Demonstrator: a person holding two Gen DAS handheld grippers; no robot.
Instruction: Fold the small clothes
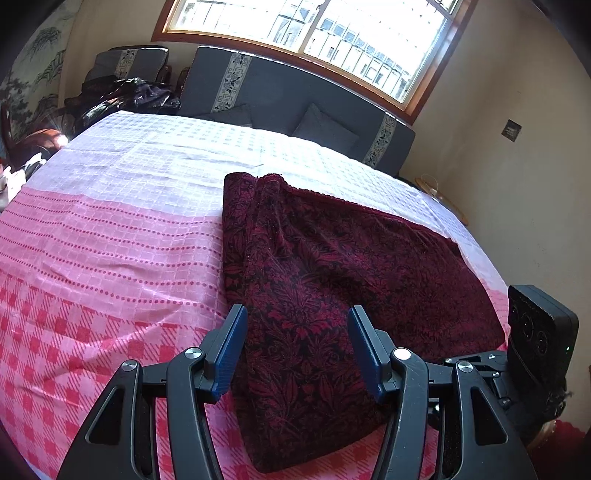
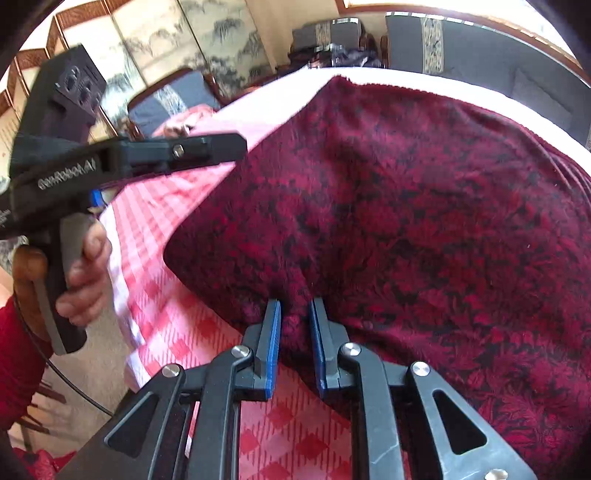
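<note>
A dark red garment with a black floral pattern (image 1: 332, 280) lies on the pink checked bedsheet (image 1: 110, 258), folded lengthwise, its near end close to the bed's front edge. My left gripper (image 1: 297, 317) is open, hovering just above the garment's near left part, fingers on either side of a strip of it. In the right wrist view the garment (image 2: 406, 203) fills most of the frame. My right gripper (image 2: 294, 306) is shut on a pinch of the garment's near edge. The left gripper (image 2: 207, 147) also shows there, held by a hand at the left.
A dark grey sofa with patterned bands (image 1: 295, 96) runs behind the bed under a window (image 1: 314, 33). A pile of dark clothes (image 1: 125, 96) sits at the far left. A painted folding screen (image 2: 166, 40) stands to the left. The bed edge drops to the floor (image 2: 92, 369).
</note>
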